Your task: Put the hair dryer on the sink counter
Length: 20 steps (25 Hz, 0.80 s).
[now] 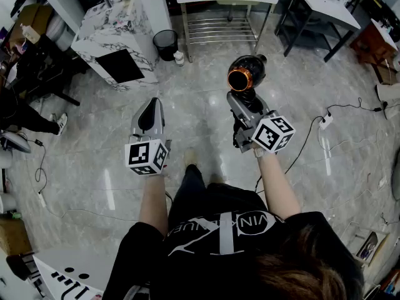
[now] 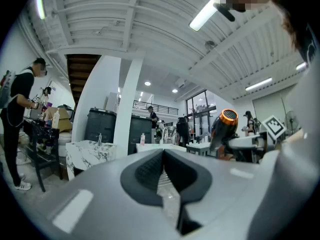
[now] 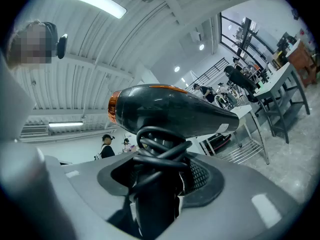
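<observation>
Black-shirted person (image 1: pixel 219 230) carrying a glossy black, orange-ringed hair dryer (image 1: pixel 245 72).
Right tongs (image 1: pixel 242 102) clamp its cord-wrapped handle; left tongs (image 1: pixel 152 104) closed, empty.

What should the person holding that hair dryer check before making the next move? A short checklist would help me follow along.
1. Grip on the hair dryer: ok. The right gripper has its jaws closed on it.
2. Cord out of the way: ok. It is wound in loops just below the dryer's body, and none is seen hanging.
3. Left gripper free: ok. Its jaws are together with nothing between them.
4. Sink counter within reach: not ok. It stands across the floor, ahead and to the left, so a walk probably comes first.
5. Free spot on the counter top: cannot tell. It is too far off to judge.
</observation>
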Tool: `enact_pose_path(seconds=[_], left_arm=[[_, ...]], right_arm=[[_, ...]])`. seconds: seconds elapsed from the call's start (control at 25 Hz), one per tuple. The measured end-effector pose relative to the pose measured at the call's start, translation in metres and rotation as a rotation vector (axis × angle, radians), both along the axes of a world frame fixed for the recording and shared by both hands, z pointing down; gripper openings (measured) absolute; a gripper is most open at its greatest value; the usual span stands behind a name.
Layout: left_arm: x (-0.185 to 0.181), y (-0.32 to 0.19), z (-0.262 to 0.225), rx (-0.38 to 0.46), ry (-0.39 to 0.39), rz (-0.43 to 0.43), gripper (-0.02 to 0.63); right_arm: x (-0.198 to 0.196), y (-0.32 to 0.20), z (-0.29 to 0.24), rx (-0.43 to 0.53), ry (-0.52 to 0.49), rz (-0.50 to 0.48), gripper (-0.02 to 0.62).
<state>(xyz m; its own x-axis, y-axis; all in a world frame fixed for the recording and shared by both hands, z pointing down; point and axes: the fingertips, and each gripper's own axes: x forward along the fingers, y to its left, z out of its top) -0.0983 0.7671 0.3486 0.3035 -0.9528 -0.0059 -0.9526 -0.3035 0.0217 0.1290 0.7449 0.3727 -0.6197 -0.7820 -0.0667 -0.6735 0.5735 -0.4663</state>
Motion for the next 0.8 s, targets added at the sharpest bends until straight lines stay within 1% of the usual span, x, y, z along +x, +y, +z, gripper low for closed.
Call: enact_pose_path(seconds=[0.4,0.68,0.8], left_arm=[[0.005,-0.007,-0.006,0.003,0.004,-0.008,0.000],[0.016,-0.017,-0.011,0.015,-0.007,0.009,0.000],[0.018,-0.023,-0.005,0.006,-0.012,0.014,0.000]], right_arm=[[0.004,-0.003,-0.006,0.007,-0.004,-0.023,0.253],[0.006,-0.010,-0.011,0.015,-0.005,-0.045,0.253],[0.009,-0.014,-0.004,0.005,-0.014,-0.045,0.253]])
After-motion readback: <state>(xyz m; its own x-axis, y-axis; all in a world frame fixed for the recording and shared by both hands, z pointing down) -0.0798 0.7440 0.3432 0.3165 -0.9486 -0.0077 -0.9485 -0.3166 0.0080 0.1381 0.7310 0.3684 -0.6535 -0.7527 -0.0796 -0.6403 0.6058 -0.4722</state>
